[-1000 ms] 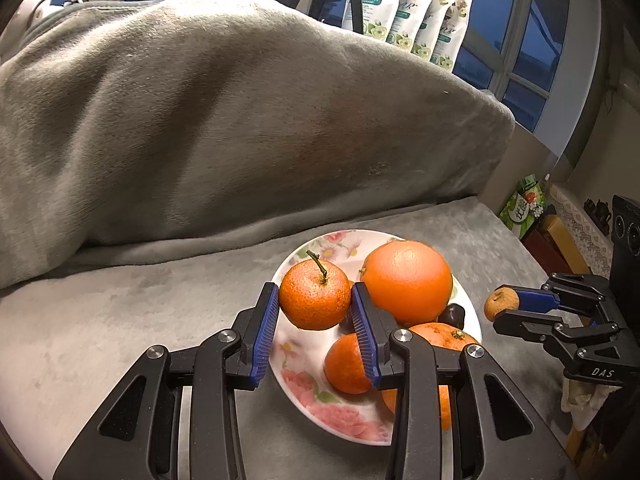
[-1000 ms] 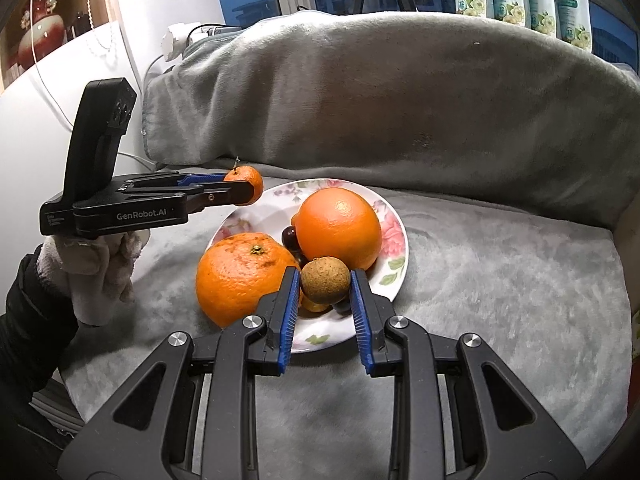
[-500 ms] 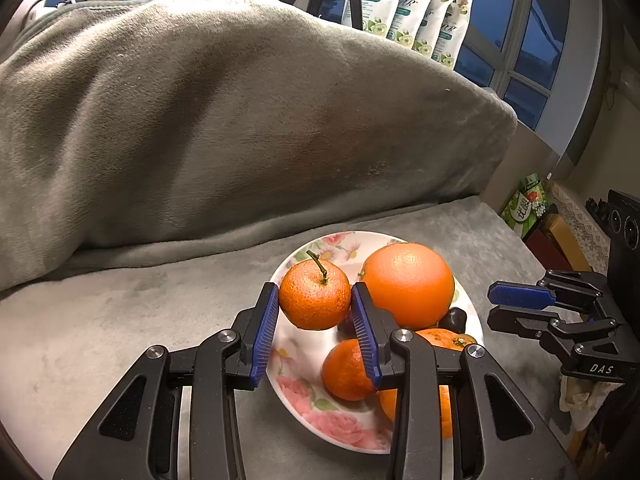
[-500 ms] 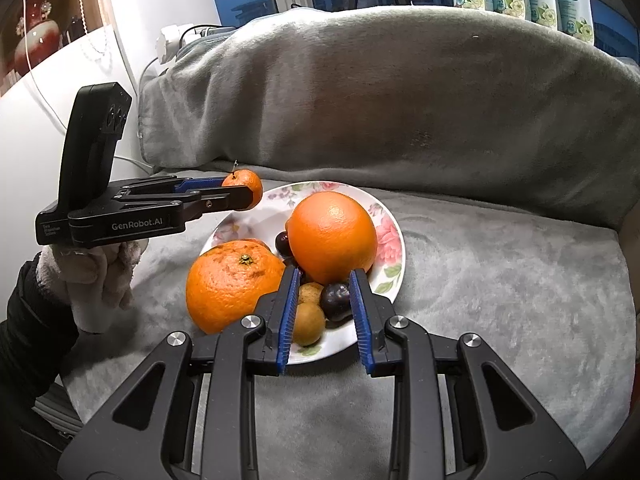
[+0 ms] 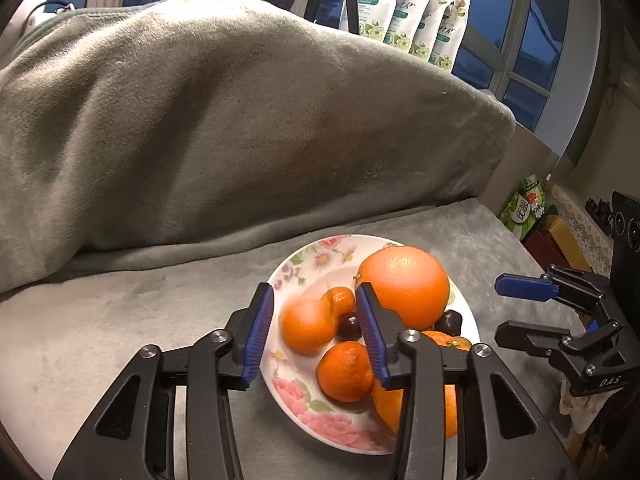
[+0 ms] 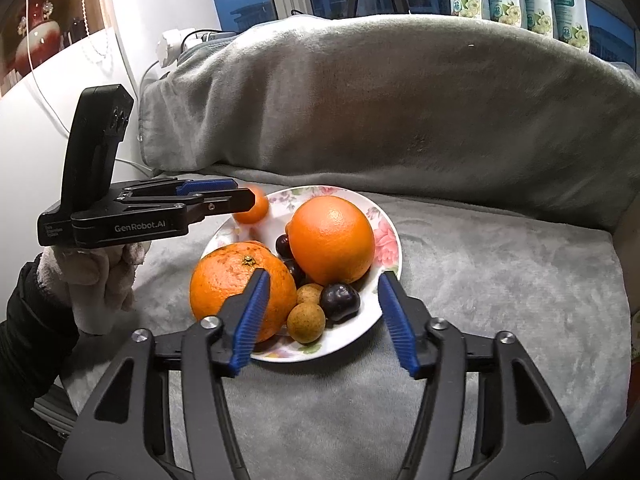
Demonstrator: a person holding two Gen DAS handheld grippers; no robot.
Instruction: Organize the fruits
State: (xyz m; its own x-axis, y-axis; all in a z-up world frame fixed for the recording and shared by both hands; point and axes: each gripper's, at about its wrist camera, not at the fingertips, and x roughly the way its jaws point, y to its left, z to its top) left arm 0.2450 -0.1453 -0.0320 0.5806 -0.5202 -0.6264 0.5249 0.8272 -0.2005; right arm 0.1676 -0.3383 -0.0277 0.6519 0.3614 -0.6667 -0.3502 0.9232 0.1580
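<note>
A floral plate (image 5: 296,396) (image 6: 386,236) on the grey blanket holds two big oranges (image 5: 404,286) (image 6: 332,240) (image 6: 230,284), a small mandarin (image 5: 344,372), dark cherries (image 6: 340,302) and two brown longans (image 6: 306,322). My left gripper (image 5: 310,326) is open over the plate's left side; a small mandarin (image 5: 310,326) (image 6: 252,208) shows blurred between its fingers, loose and dropping. My right gripper (image 6: 324,316) is open wide and empty at the plate's near edge, over the longans.
A large blanket-covered mound (image 5: 224,128) rises behind the plate. Pouches (image 5: 404,12) stand at the window behind. Boxes and a speaker (image 5: 624,232) sit off the right edge. A wall and cables (image 6: 176,44) are at the left.
My left gripper opened and let the mandarin go; it is falling onto the plate. My right gripper had released the longan onto the plate, then opened wider and drew back.
</note>
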